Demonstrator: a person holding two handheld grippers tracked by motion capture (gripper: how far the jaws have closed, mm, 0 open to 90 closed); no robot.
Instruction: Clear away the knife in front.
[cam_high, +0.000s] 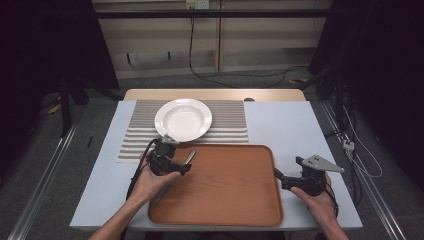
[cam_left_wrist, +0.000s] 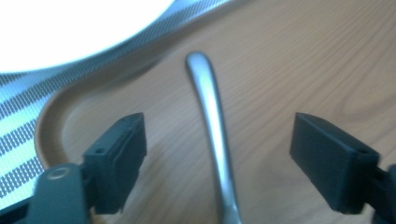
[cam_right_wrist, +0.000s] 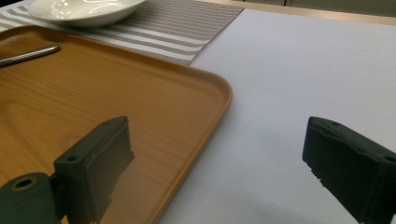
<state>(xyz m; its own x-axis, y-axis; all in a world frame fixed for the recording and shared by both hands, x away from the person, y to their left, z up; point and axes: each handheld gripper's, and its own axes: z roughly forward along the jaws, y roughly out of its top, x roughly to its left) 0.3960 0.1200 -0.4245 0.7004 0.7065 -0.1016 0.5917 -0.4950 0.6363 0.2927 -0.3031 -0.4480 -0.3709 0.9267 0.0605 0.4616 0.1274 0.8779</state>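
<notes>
The metal utensil handle (cam_left_wrist: 212, 126) lay on the wooden tray (cam_high: 235, 200), near its corner closest to the white plate (cam_high: 183, 119), apparently just set down. Both the left gripper (cam_left_wrist: 217, 154) and right gripper (cam_right_wrist: 224, 172) stood open, holding nothing.

Both grippers (cam_high: 186, 161) (cam_high: 287, 172) wide open

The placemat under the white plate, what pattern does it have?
The placemat has grey and white stripes, clearest in the high view.
</notes>
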